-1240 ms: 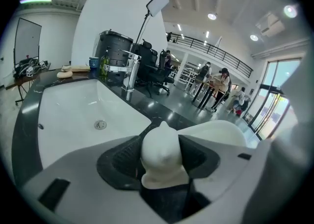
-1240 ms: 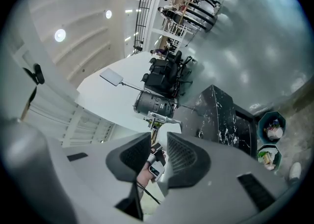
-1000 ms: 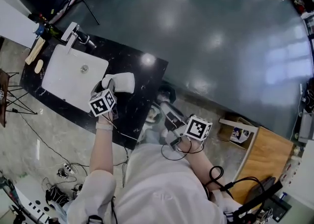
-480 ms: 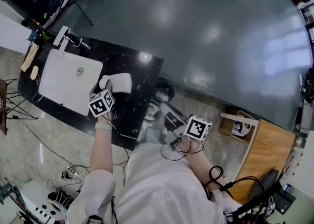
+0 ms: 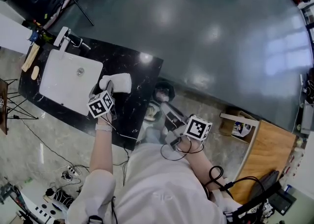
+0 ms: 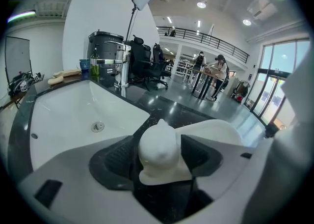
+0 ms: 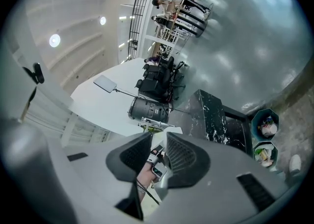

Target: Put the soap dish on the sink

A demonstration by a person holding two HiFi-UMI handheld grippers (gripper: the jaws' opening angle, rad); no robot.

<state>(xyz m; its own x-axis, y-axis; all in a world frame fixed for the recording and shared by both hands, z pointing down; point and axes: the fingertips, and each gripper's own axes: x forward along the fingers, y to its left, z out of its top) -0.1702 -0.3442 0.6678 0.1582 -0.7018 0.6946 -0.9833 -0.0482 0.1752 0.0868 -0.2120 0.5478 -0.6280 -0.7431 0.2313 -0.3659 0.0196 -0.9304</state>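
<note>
The white soap dish (image 5: 119, 82) rests on the black marble counter (image 5: 140, 95), just right of the white sink basin (image 5: 64, 78). My left gripper (image 5: 105, 88) reaches down over the dish's near end. In the left gripper view the rounded end of the dish (image 6: 159, 149) sits between the two dark pads while the jaws are opening, and a thin dark gap shows beside the left pad (image 6: 115, 156). My right gripper (image 5: 172, 137) hangs off the counter near the person's body. Its jaws stand slightly apart with nothing between them (image 7: 158, 152).
A chrome faucet (image 5: 66, 35) stands at the basin's far end, with a wooden brush and bottles beside it (image 5: 32, 56). The counter's front edge drops to a stone floor with cables (image 5: 64, 171). Two small bins (image 7: 265, 125) stand beside the counter. People stand far off (image 6: 216, 75).
The head view shifted a little after the first frame. The left gripper and the soap dish stay at the same spot beside the basin, and the right gripper has not moved.
</note>
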